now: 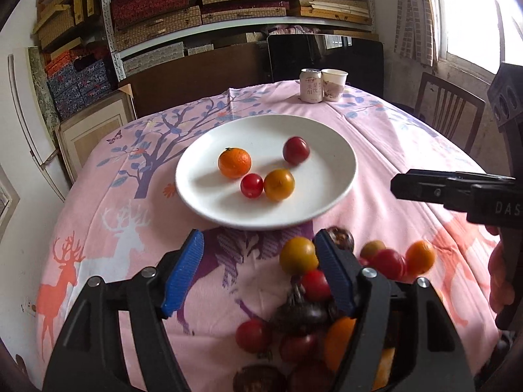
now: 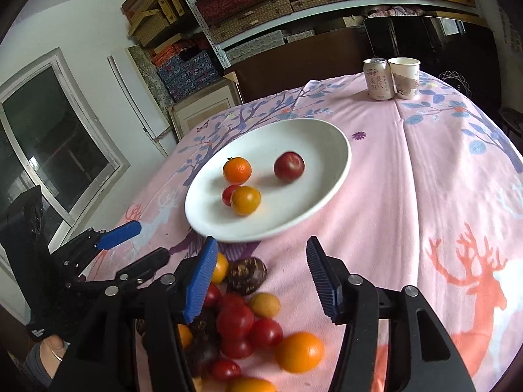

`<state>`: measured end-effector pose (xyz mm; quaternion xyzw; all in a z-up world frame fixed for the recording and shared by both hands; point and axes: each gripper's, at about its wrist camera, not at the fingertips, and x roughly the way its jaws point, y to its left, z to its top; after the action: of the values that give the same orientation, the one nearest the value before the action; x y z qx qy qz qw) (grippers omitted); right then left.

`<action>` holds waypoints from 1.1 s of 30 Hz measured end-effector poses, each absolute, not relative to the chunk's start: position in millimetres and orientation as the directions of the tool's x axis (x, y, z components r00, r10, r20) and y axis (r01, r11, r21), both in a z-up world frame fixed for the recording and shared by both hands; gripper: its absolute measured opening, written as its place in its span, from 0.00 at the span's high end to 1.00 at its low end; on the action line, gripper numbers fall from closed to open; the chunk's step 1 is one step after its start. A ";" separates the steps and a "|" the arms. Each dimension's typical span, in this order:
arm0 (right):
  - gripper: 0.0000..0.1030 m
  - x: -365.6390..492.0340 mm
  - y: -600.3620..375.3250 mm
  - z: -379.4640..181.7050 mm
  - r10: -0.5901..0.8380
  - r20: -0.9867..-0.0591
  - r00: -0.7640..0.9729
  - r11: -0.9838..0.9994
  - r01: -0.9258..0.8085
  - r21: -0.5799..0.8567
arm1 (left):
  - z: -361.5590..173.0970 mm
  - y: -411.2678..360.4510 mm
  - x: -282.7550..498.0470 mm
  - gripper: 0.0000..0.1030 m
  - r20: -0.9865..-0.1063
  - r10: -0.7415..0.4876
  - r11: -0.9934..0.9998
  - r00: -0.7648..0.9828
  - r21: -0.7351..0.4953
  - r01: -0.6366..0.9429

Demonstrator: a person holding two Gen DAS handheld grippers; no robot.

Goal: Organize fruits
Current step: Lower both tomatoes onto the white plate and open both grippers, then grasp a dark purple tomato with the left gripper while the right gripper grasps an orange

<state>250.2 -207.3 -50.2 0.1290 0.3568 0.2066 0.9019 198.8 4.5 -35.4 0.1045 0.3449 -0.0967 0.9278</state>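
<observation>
Plate (image 1: 330,176) beyond left gripper (image 1: 258,274)

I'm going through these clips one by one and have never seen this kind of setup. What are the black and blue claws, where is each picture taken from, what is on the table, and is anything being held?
There is no robot here. A person holds a two-finger gripper in each hand, and a fisheye camera on each looks forward along its fingers.

One picture looks along the left gripper, with the right gripper coming in from the side. The other looks along the right one.

On the pink tablecloth stands a white plate with four fruits: a small orange, a dark red one, a red tomato and a yellow tomato. A loose pile of fruit lies nearer the camera. A can and a paper cup stand at the far edge.

Both grippers are open and hold nothing.
</observation>
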 end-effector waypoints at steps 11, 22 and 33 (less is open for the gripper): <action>0.39 196.8 -245.1 -91.1 0.464 -0.598 0.653 0.871 -0.215 0.441 | -85.9 37.4 96.2 0.33 -0.713 -0.016 0.929 0.701 0.248 0.273; 0.39 192.1 -241.7 -90.2 0.451 -0.591 0.669 0.883 -0.238 0.405 | -99.3 32.1 115.9 0.64 -0.735 -0.008 0.933 0.678 0.237 0.269; 0.39 169.7 -212.1 -87.0 0.537 -0.591 0.602 0.841 -0.434 0.323 | -82.9 58.8 115.1 0.64 -0.690 -0.071 0.981 0.720 0.082 0.176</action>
<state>169.7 -212.1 -87.0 0.0731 0.3535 0.2722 0.8920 115.1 58.8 -82.9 0.0708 0.3681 -0.0667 0.9247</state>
